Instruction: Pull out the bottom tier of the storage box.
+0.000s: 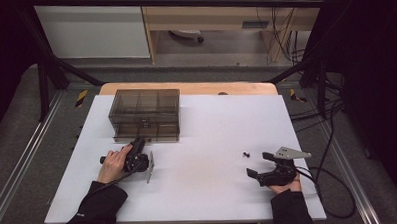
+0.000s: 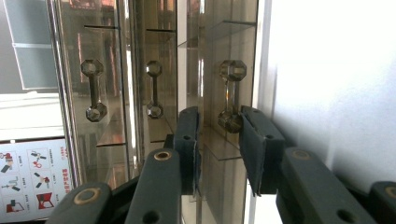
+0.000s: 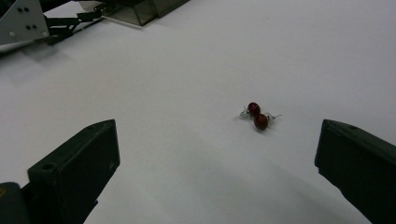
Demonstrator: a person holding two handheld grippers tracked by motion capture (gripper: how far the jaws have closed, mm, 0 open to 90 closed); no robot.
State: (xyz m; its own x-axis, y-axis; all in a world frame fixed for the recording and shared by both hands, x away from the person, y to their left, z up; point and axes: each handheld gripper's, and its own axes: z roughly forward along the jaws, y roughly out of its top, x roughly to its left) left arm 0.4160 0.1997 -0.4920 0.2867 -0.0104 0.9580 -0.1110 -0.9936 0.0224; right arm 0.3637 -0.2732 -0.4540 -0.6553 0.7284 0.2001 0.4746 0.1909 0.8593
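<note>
A smoky see-through drawer box (image 1: 144, 114) stands at the back left of the white board (image 1: 207, 126). My left gripper (image 1: 139, 142) lies level against its lowest drawer front. In the left gripper view, my left gripper (image 2: 219, 114) has its jaws on either side of the end of one dumbbell-shaped handle (image 2: 232, 95). One pad touches the knob and a gap shows at the other. A pair of dark red bead earrings (image 1: 246, 154) (image 3: 257, 116) lies on the board. My right gripper (image 1: 258, 164) (image 3: 217, 130) rests just short of them, open wide, with nothing between its jaws.
Two more drawer handles (image 2: 94, 90) show beside the one between the jaws. A bare wooden strip (image 1: 185, 86) runs behind the board. Black cables (image 1: 333, 152) trail off the right edge, and black frame posts (image 1: 43, 82) stand at both back corners.
</note>
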